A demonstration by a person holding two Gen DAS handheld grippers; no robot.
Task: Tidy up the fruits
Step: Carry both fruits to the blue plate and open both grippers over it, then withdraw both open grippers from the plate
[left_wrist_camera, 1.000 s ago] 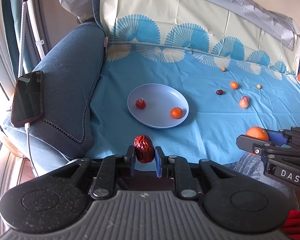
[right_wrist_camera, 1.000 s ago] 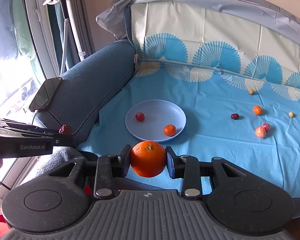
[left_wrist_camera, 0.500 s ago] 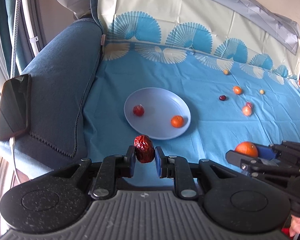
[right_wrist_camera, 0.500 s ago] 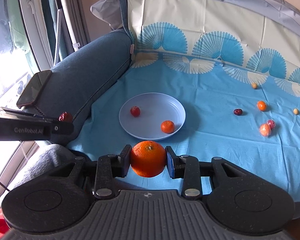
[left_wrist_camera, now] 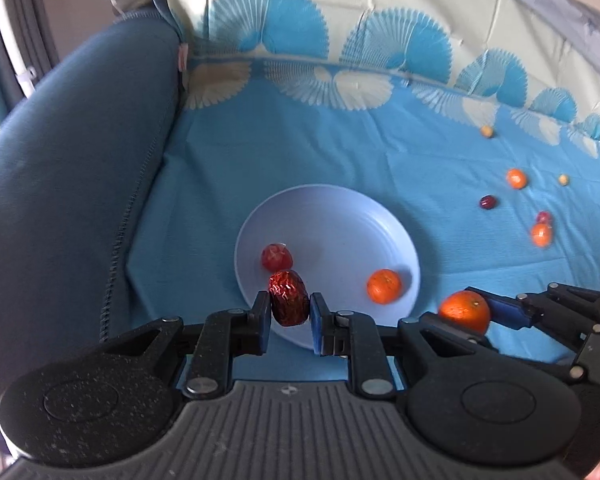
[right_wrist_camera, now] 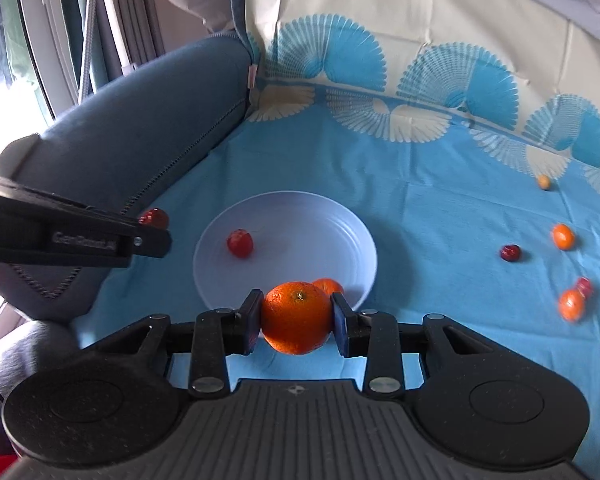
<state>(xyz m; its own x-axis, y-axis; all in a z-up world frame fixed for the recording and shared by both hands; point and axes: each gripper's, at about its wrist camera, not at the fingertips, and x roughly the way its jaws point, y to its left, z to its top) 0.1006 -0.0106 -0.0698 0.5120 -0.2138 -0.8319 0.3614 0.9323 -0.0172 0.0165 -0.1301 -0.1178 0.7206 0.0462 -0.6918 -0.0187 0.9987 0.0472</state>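
Observation:
My left gripper (left_wrist_camera: 289,316) is shut on a wrinkled dark red date (left_wrist_camera: 288,297), which hangs over the near left rim of a pale blue plate (left_wrist_camera: 340,232). On that plate lie a small red fruit (left_wrist_camera: 276,256) and a small orange (left_wrist_camera: 384,286). My right gripper (right_wrist_camera: 296,322) is shut on a large orange (right_wrist_camera: 296,316) at the near edge of the plate (right_wrist_camera: 300,224). The same orange (left_wrist_camera: 465,310) shows at the lower right of the left wrist view. In the right wrist view the left gripper comes in from the left, holding the date (right_wrist_camera: 154,217).
Several small fruits lie loose on the blue cloth to the right: an orange one (right_wrist_camera: 562,237), a dark red one (right_wrist_camera: 510,252), a yellowish one (right_wrist_camera: 544,182), and an orange and red pair (right_wrist_camera: 572,302). A dark blue sofa armrest (left_wrist_camera: 68,184) rises on the left.
Both grippers have moved forward and down toward the plate, each keeping its fruit. The plate looks larger and nearer, and the phone on the armrest has left the view.

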